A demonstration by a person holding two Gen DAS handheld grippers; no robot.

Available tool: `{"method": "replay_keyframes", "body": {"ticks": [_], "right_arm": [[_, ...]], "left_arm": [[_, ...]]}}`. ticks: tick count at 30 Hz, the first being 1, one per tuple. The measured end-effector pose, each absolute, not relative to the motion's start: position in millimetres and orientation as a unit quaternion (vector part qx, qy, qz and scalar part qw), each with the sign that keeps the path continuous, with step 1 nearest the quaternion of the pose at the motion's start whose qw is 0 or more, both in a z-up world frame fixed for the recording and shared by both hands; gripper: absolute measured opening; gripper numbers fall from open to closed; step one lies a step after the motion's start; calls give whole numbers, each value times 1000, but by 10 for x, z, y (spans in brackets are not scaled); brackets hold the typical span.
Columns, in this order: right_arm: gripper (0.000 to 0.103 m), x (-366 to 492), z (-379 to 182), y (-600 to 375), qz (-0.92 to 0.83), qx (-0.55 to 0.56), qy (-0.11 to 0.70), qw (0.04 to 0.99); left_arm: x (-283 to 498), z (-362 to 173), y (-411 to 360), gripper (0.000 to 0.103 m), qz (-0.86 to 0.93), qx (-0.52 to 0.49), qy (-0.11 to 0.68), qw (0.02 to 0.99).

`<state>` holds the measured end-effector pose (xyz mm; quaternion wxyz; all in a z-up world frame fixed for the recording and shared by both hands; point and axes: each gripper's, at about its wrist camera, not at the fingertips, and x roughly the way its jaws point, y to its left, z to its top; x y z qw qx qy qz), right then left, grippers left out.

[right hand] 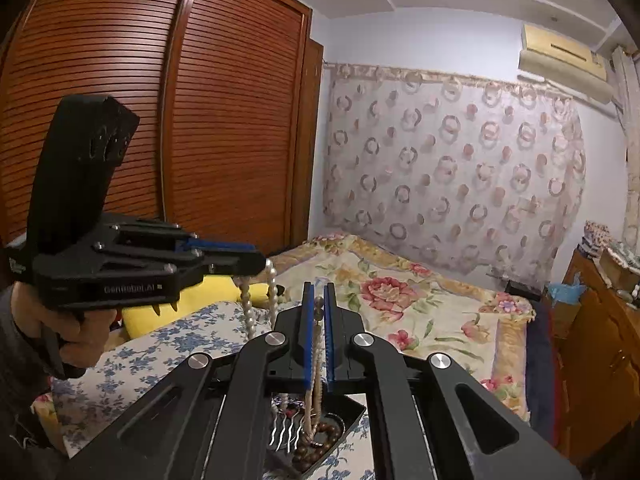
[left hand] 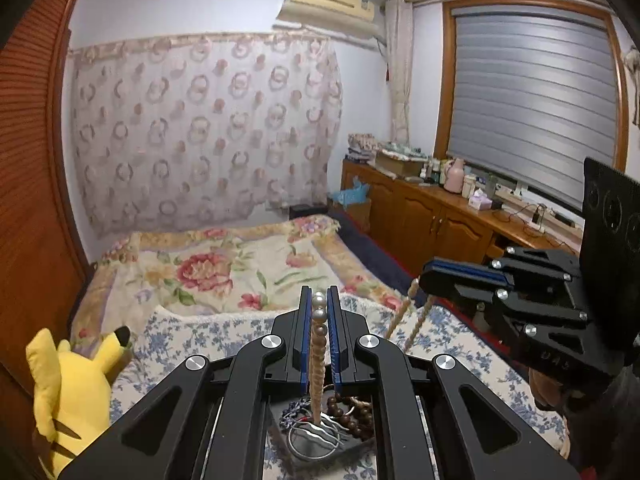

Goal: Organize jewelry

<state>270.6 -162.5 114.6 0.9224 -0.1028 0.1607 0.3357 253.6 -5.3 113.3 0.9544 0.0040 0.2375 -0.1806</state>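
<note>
I hold a gripper in each hand above a bed, and both are clenched on the same pearl necklace (left hand: 319, 334), which I have lifted out of a dark jewelry tray (left hand: 352, 446) at the bottom centre of both views. In the left wrist view, my left gripper (left hand: 319, 304) fills the lower middle of the frame, its blue pads pinching two pearls near the tips, while the strand drops straight down from there into the tray. My right gripper (left hand: 430, 276) comes in from the right edge, pinching another part of the strand, which hangs below it in two lines. In the right wrist view my right gripper (right hand: 319, 306) sits low in the centre with beads pressed between its pads, and my left gripper (right hand: 262, 260) reaches in from the left, held by my hand (right hand: 76, 332). The necklace's long axis runs close to vertical in both frames, draped from the two grips like a loop, lower ends toward the tray. I judge the task to be at an early stage: this one piece is raised but not yet laid anywhere, and brown wooden beads (left hand: 352, 416), thin silver bangles (left hand: 316, 438) and what look like silver hairpins (right hand: 286, 430) are heaped in the tray, unsorted.
</note>
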Motion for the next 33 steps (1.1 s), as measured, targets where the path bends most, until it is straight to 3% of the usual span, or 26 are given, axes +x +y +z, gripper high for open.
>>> {"method": "replay_keyframes", "body": {"ticks": [11, 21, 27, 30, 32, 33], "right_arm": [[5, 3075, 667, -1501, 339, -97, 224, 909], [6, 2990, 340, -1510, 336, -91, 274, 897], [6, 3057, 42, -1510, 323, -88, 317, 887], [6, 3066, -91, -1496, 320, -86, 333, 883], [6, 3058, -161, -1488, 320, -83, 343, 879], [6, 3050, -175, -1488, 320, -82, 343, 879]], "left_arm": [[2972, 395, 16, 7, -183, -9, 313, 932], [2924, 115, 37, 10, -170, -11, 334, 927], [2795, 36, 71, 31, -152, -6, 332, 931], [2708, -27, 112, 53, -138, -2, 330, 934], [2655, -77, 157, 81, -128, -4, 331, 935], [2624, -104, 168, 87, -119, -1, 330, 936]]}}
